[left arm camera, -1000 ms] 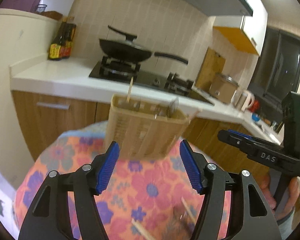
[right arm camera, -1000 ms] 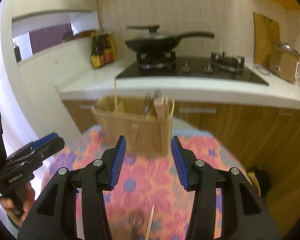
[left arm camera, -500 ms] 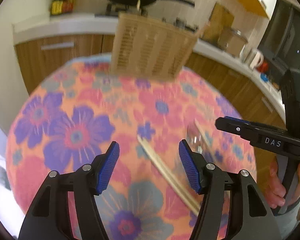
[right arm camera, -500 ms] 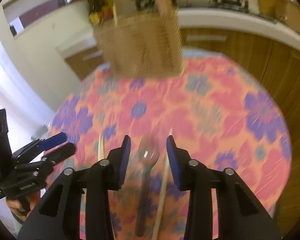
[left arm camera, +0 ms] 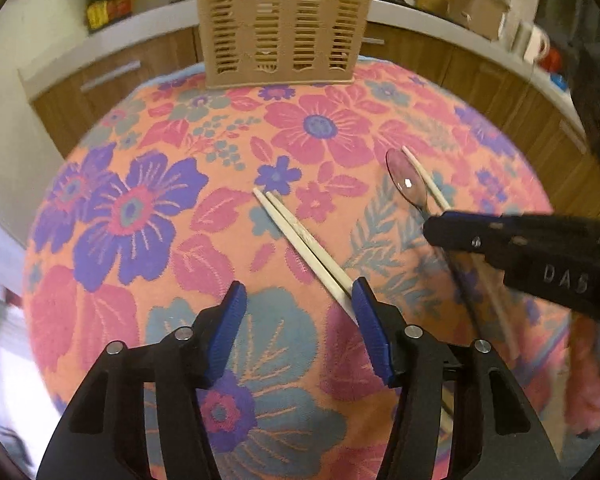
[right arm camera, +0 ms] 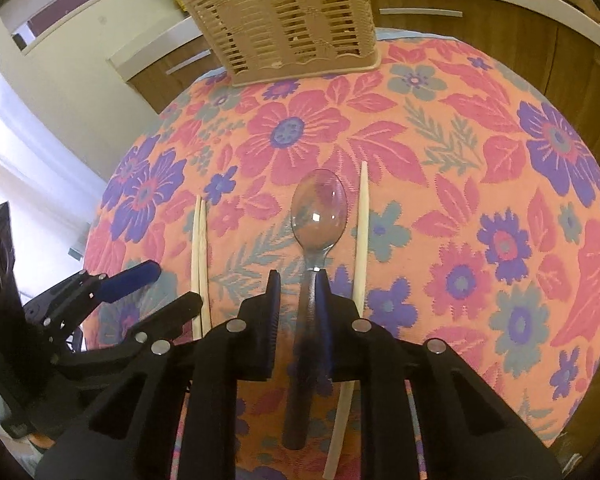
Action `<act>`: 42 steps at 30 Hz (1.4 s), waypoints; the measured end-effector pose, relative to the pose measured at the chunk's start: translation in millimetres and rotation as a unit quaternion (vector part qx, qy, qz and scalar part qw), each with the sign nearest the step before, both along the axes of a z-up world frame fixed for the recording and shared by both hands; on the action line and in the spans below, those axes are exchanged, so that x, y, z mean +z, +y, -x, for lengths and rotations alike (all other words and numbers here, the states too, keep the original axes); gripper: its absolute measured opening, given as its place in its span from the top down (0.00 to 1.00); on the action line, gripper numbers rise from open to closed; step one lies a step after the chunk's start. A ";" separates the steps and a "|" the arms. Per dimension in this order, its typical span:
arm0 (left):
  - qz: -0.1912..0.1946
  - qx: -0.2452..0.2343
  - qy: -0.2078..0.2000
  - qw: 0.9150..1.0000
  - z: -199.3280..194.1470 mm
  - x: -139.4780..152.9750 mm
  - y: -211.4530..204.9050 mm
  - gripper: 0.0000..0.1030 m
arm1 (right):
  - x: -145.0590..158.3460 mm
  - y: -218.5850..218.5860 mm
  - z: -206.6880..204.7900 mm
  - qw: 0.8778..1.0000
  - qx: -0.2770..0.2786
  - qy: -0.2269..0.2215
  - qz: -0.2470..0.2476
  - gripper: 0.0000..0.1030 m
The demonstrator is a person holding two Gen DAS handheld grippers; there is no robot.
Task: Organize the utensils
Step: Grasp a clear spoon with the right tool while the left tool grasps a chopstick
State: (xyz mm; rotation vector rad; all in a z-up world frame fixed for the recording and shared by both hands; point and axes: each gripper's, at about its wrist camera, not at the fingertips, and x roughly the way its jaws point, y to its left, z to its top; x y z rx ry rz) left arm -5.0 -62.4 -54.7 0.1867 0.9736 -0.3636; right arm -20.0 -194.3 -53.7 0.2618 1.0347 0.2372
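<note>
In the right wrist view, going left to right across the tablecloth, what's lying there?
Left gripper → pair of chopsticks → clear spoon, its handle between the right gripper jaws, which have just been closing → single chopstick.

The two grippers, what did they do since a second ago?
Both tipped down from facing the basket toward the table. The right gripper has just been closing, with the spoon handle between its jaws. The left gripper closed a little beside the pair of chopsticks, not gripping them. Spoon, chopsticks and basket stayed put.
</note>
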 end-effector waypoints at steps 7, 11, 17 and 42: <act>-0.027 -0.006 0.014 1.000 4.2 3.5 -4.0 0.61 | -3.7 0.8 2.8 1.000 0.002 0.003 0.000 0.86; -0.029 -0.006 0.022 0.999 4.5 2.8 -2.2 0.61 | -3.0 1.4 3.8 1.000 0.007 0.001 -0.001 0.86; -0.023 -0.005 0.030 0.999 -1.1 -1.9 -7.6 0.56 | -2.7 8.2 -7.1 0.999 0.021 0.015 0.022 0.86; -0.054 -0.041 0.001 0.998 5.5 -3.2 -9.5 0.92 | -0.2 38.4 -19.4 0.991 0.042 0.011 0.127 0.91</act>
